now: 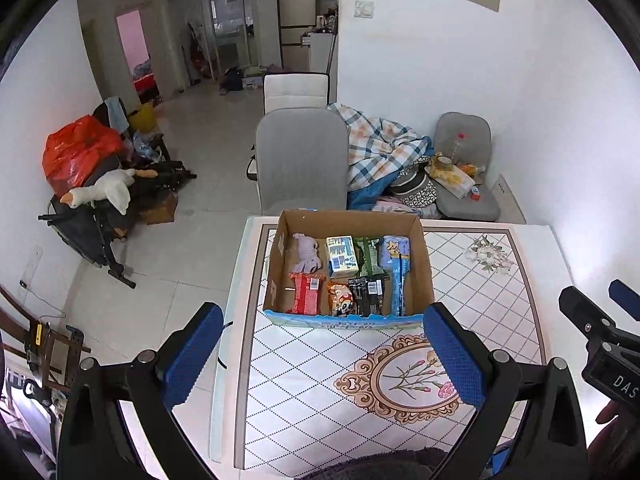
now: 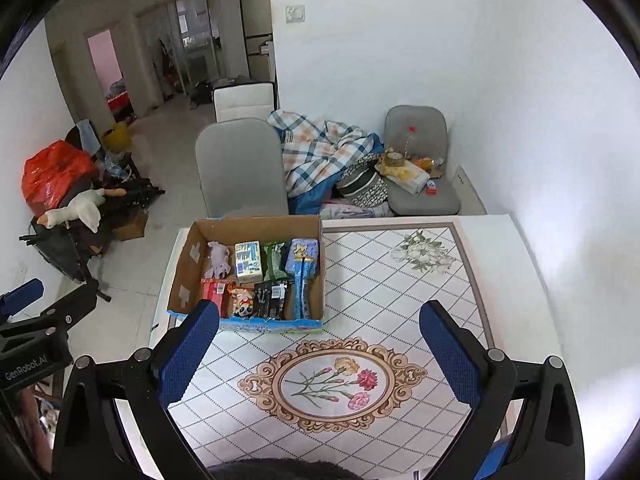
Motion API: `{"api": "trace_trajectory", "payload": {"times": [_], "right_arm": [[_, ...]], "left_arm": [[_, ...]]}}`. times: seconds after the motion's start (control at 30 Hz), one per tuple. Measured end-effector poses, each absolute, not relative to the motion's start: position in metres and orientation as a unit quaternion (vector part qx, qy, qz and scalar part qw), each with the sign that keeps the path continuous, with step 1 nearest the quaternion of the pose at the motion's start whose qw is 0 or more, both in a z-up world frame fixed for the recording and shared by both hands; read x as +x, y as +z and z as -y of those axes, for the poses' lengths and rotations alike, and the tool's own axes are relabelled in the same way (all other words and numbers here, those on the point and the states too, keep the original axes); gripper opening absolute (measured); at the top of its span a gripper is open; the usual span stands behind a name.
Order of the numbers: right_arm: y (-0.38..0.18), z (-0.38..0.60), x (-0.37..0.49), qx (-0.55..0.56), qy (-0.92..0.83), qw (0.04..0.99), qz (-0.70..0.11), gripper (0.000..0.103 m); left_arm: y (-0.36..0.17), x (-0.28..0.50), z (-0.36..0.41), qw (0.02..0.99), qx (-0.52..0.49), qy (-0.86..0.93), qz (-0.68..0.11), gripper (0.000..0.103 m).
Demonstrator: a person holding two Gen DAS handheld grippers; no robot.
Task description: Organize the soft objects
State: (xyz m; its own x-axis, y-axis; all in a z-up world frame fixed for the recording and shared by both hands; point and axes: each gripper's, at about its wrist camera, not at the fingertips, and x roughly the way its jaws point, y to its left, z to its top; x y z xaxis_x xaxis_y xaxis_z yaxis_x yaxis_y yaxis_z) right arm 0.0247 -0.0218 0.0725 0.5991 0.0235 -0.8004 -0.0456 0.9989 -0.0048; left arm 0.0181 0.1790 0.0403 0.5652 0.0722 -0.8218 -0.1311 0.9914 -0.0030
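Note:
An open cardboard box (image 1: 424, 256) stands at the far left of the patterned table (image 1: 500, 292). Inside lie a lilac plush toy (image 1: 306, 254), a white and blue packet (image 1: 341, 256), a green packet (image 1: 367, 258), a long blue packet (image 1: 396, 272), a red packet (image 1: 306, 292), a panda snack bag (image 1: 341, 300) and a black packet (image 1: 368, 296). The box also shows in the right wrist view (image 2: 188, 268). My left gripper (image 1: 322, 320) is open and empty, held above the table before the box. My right gripper (image 2: 320, 316) is open and empty, to the right of the left one.
A grey chair (image 1: 302, 160) stands behind the table, with a plaid blanket pile (image 1: 384, 148) and a second chair holding clutter (image 1: 464, 168) beside it. A goose plush (image 1: 104, 192) and red bag (image 1: 80, 152) lie on a stroller at left. White wall on the right.

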Motion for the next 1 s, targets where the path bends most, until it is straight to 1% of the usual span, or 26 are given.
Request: {"api": "trace_trajectory", "payload": {"times": [1.0], "right_arm": [[0.078,0.028,0.016,-0.010,0.008,0.900,-0.435,0.102]], "left_arm": [[0.045,0.018,-0.166,0.886,-0.031,0.045,-0.461,0.103]]}}
